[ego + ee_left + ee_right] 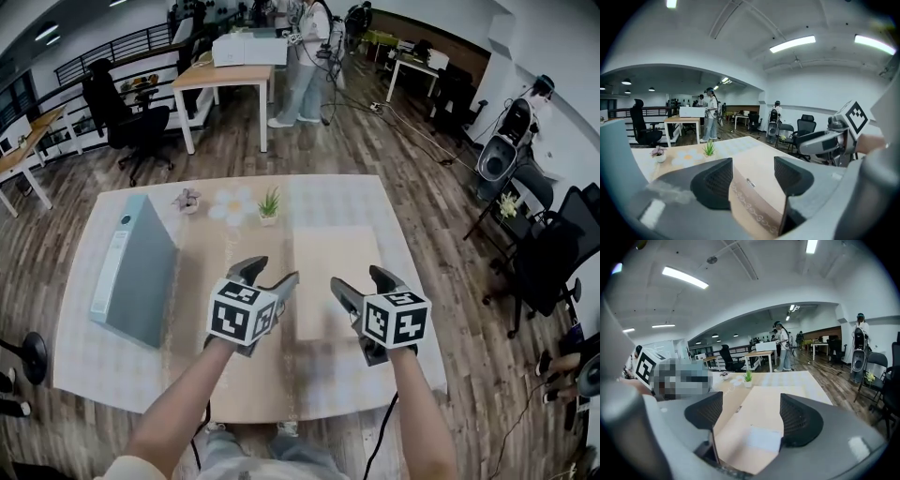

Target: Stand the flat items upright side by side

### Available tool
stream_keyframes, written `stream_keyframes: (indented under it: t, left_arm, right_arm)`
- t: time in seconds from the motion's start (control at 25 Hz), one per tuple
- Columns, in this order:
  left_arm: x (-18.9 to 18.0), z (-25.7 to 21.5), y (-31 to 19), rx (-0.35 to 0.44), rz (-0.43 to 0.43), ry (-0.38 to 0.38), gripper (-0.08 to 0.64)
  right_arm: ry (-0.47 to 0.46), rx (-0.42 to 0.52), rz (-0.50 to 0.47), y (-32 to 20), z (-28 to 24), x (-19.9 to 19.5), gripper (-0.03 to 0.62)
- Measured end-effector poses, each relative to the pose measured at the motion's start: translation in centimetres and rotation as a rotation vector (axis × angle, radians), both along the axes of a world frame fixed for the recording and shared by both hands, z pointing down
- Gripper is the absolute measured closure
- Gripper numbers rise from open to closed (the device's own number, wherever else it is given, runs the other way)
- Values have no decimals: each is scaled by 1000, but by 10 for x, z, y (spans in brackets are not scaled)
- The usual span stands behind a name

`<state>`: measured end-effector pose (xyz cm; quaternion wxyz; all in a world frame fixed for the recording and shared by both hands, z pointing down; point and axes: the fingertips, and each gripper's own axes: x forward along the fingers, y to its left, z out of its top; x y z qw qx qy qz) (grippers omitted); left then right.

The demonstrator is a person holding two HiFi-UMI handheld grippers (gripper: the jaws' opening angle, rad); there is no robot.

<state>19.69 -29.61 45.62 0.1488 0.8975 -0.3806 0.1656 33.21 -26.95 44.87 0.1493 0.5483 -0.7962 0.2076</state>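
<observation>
Both pairs of tongs hang spread wide and empty over the near half of the counter [84, 366]. The left tongs [272, 277] are at the left edge of a flat beige folder [333, 272] and the right tongs [360, 279] are over its near part. The folder lies flat, not touched by either pair as far as the head view shows. A grey-blue binder [136, 272] lies down well apart on the counter's left side, and a small plant [269, 204] stands at the far edge. The left gripper view frames the folder [750, 206] between the left tongs [752, 176] and shows a patterned band along its side, which the head view misses. The right gripper view frames the folder [754, 427] between the right tongs [751, 416] and shows a pale patch on its top, perhaps a label.
</observation>
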Motion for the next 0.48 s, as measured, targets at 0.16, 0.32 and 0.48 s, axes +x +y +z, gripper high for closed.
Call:
stream_keyframes:
  t: [0.16, 0.32, 0.48]
  left_arm:
    - [22, 35, -2, -60, 19, -25, 268]
    - [38, 66, -6, -113, 30, -42, 268]
    - [45, 97, -7, -164, 37, -66, 268]
  right_arm:
    - [-3, -67, 29, -4, 32, 36, 201]
    - [-22, -137, 57, -6, 63, 70, 195]
    - [-40, -218, 63, -5, 97, 92, 192]
